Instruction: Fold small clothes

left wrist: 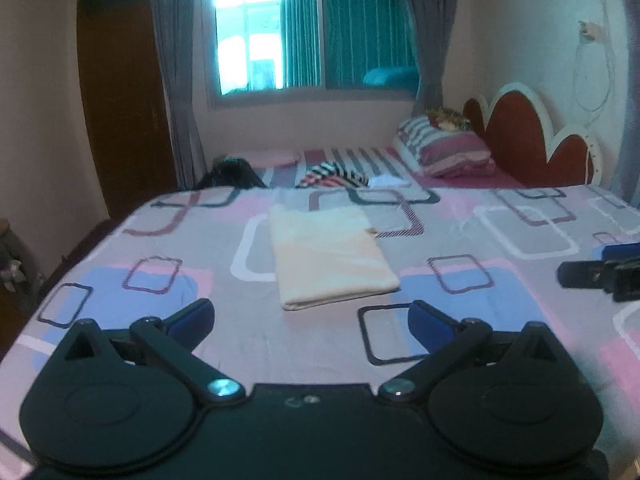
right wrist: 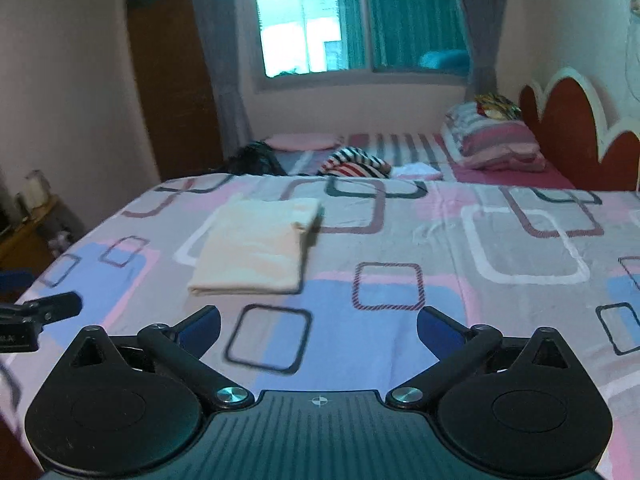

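A folded cream cloth (left wrist: 332,256) lies flat on the bed (left wrist: 500,312), on the patterned sheet, roughly mid-width and well in from the near edge. It is folded to a neat rectangle. Its long axis runs from the near edge of the bed toward the far edge, tilted a little; in the left wrist view the far end leans left. The thick folded edge faces the near side. At the far right corner of the cloth a small flap sticks out sideways.

Left gripper (left wrist: 312,320): jaws spread wide, nothing between them, blue pads (left wrist: 192,320) clear of the cloth. It hangs above the sheet just short of the cloth's near edge, pointing down at a slant toward it. Released.

Right gripper (right wrist: 318,326): jaws likewise wide apart, nothing held, only bare sheet between the fingers. The cloth (right wrist: 256,244) sits ahead and to its left, apart from it. Released.

Each gripper shows at the edge of the other's view, so the two are side by side over the near part of the bed.

Farther back, beyond the far edge of the patterned sheet, a striped garment (left wrist: 334,174) lies crumpled, a dark heap (left wrist: 232,174) to its left and a small white item (left wrist: 386,180) to its right. Striped pillows (left wrist: 444,146) are stacked at the far right corner by the red headboard (left wrist: 520,136). Window (left wrist: 312,28) with grey curtains on the far wall; brown door (left wrist: 120,96) to the left.
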`<state>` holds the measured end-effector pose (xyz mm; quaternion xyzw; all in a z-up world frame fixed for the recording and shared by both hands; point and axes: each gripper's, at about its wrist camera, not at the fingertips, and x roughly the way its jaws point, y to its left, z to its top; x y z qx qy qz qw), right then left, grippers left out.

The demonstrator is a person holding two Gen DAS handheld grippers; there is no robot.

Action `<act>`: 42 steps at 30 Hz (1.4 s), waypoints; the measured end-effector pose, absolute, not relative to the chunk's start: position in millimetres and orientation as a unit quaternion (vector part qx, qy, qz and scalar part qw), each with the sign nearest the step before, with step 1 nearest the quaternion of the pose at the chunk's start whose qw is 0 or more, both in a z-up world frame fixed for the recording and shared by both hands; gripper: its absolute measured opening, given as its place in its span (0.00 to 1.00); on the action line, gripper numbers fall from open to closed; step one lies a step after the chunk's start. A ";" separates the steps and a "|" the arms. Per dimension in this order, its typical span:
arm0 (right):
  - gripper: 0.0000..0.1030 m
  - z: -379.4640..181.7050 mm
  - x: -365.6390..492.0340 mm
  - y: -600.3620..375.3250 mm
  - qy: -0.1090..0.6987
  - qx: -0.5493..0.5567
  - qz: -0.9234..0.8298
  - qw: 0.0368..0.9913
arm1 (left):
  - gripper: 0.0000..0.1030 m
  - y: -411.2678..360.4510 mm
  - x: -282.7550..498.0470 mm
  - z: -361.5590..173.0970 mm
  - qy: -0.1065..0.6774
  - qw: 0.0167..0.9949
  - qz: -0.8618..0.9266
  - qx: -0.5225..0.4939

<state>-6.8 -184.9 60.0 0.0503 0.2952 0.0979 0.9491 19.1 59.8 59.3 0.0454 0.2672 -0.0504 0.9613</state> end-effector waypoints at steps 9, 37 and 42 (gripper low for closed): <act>1.00 79.9 -77.6 -167.0 0.274 0.024 0.119 0.954 | 1.00 57.6 -49.6 79.4 0.250 0.967 -0.042 0.021; 1.00 95.9 -113.0 -169.6 0.247 0.021 0.124 0.961 | 0.99 52.1 -70.0 93.9 0.222 0.973 -0.054 0.027; 1.00 96.1 -112.7 -169.7 0.248 0.020 0.124 0.961 | 0.99 51.1 -69.9 94.3 0.221 0.973 -0.054 0.027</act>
